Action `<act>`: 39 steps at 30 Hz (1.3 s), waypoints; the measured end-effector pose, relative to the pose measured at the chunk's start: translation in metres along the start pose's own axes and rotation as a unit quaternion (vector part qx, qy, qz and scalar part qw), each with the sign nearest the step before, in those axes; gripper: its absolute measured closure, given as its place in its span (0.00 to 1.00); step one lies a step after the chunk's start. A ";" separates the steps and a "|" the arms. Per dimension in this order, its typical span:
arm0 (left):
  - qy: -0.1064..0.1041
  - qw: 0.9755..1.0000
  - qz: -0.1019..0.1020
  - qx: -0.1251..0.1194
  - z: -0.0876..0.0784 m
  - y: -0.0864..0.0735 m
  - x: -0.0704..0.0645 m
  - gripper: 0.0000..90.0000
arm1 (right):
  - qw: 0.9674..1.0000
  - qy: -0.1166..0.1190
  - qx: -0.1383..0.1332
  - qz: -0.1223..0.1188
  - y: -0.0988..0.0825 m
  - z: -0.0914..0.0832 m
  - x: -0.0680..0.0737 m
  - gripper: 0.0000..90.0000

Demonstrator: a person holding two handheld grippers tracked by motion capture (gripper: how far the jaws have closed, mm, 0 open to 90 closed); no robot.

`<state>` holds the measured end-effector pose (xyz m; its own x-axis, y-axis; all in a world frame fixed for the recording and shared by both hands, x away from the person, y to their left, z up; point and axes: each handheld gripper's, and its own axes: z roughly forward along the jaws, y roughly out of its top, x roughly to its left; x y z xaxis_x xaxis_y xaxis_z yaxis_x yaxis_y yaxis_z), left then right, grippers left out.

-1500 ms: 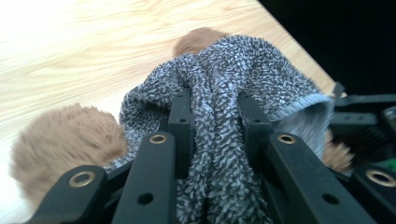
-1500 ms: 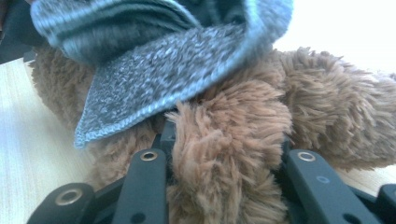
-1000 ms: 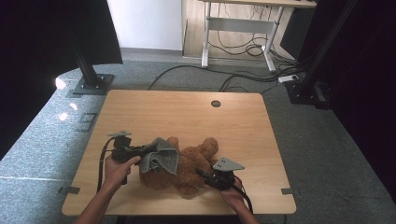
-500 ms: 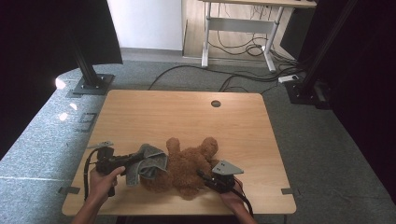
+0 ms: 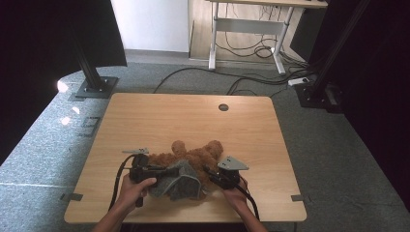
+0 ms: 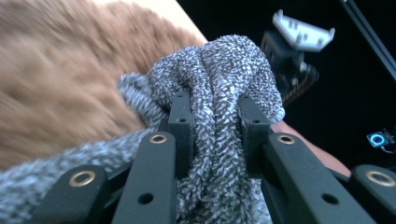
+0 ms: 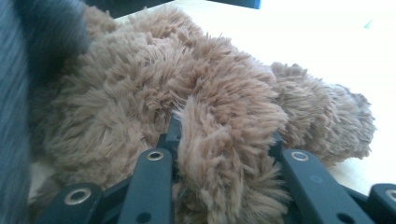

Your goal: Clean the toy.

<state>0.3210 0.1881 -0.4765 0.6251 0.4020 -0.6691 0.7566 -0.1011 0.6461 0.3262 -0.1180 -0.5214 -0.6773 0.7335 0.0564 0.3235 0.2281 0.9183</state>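
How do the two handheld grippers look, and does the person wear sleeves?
Both grippers are black. The left gripper has a black cable looping from its rear. The right gripper carries a grey three-cornered plate on top, and a black cable trails from it along the forearm. In the gripper views, the jaws are matte black bars with brass-coloured rivets. The forearms are bare: no sleeves.
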 end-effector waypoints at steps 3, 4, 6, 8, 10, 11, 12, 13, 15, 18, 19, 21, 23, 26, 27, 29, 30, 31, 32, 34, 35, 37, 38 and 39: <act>-0.003 1.000 0.001 0.005 0.003 -0.001 0.000 0.80 | 1.000 -0.004 -0.004 0.009 0.003 0.006 -0.006 0.76; -0.004 1.000 0.002 0.007 0.004 0.000 0.000 0.80 | 1.000 -0.006 -0.003 0.011 0.003 0.007 -0.007 0.76; -0.008 1.000 0.004 0.013 0.005 0.001 -0.002 0.80 | 1.000 -0.010 -0.005 0.016 0.005 0.010 -0.009 0.76; -0.009 1.000 0.006 0.019 0.007 0.001 -0.003 0.80 | 1.000 -0.014 -0.006 0.020 0.007 0.013 -0.011 0.77; -0.004 1.000 0.006 0.023 0.008 0.001 -0.002 0.80 | 0.999 -0.021 -0.007 0.026 0.008 0.016 -0.014 0.77; 0.001 1.000 0.007 0.024 0.009 0.000 -0.001 0.80 | 0.999 -0.026 -0.006 0.028 0.009 0.017 -0.016 0.77; 0.018 0.999 0.009 0.025 0.011 0.000 0.000 0.80 | 0.999 -0.029 -0.007 0.031 0.010 0.018 -0.017 0.77; 0.034 0.999 0.015 0.024 0.013 0.000 0.002 0.80 | 0.999 -0.033 -0.008 0.035 0.011 0.021 -0.020 0.77; 0.056 0.998 0.011 0.018 0.018 0.003 0.010 0.80 | 0.999 -0.036 -0.009 0.039 0.013 0.024 -0.025 0.77; 0.084 0.996 0.009 0.007 0.028 0.013 0.024 0.80 | 0.998 -0.048 -0.013 0.043 0.018 0.032 -0.034 0.77; 0.093 0.996 0.007 0.005 0.031 0.017 0.029 0.80 | 0.997 -0.053 -0.016 0.047 0.020 0.036 -0.038 0.77; 0.107 0.994 0.004 0.004 0.038 0.025 0.038 0.80 | 0.996 -0.059 -0.021 0.058 0.023 0.043 -0.046 0.77; 0.114 0.993 -0.010 0.002 0.044 0.033 0.048 0.80 | 0.995 -0.057 -0.030 0.070 0.026 0.048 -0.054 0.78; 0.120 0.993 -0.016 0.012 0.050 0.042 0.057 0.80 | 0.995 -0.046 -0.041 0.077 0.027 0.052 -0.061 0.79; 0.120 0.993 -0.017 0.015 0.050 0.042 0.058 0.80 | 0.995 -0.042 -0.042 0.074 0.026 0.051 -0.061 0.79; 0.121 0.992 -0.014 0.022 0.048 0.039 0.058 0.80 | 0.996 -0.033 -0.049 0.069 0.023 0.048 -0.058 0.80; 0.123 0.992 -0.013 0.025 0.046 0.037 0.058 0.80 | 0.996 -0.027 -0.052 0.064 0.020 0.045 -0.055 0.80; 0.122 0.992 -0.014 0.026 0.045 0.034 0.059 0.80 | 0.997 -0.021 -0.055 0.056 0.017 0.042 -0.052 0.80; 0.121 0.992 -0.015 0.027 0.043 0.032 0.059 0.80 | 0.997 -0.017 -0.059 0.047 0.014 0.039 -0.048 0.80; 0.112 0.993 -0.018 0.036 0.037 0.024 0.059 0.80 | 0.998 -0.007 -0.061 0.034 0.008 0.032 -0.039 0.81; 0.106 0.994 -0.018 0.037 0.033 0.021 0.057 0.80 | 0.998 -0.004 -0.059 0.024 0.005 0.028 -0.035 0.81; 0.094 0.995 -0.014 0.032 0.024 0.017 0.051 0.80 | 0.999 0.001 -0.051 0.013 0.001 0.022 -0.029 0.81; 0.080 0.996 -0.008 0.028 0.018 0.016 0.045 0.80 | 0.999 0.003 -0.048 0.013 0.001 0.020 -0.027 0.81; 0.072 0.997 -0.002 0.022 0.013 0.017 0.039 0.80 | 0.999 0.010 -0.044 0.015 0.000 0.018 -0.025 0.81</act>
<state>0.3605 0.1900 -0.4962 0.5904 0.5294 -0.6092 0.7684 -0.1380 0.6249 0.3550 -0.1249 -0.5296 -0.6815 0.7262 0.0904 0.2846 0.1492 0.9470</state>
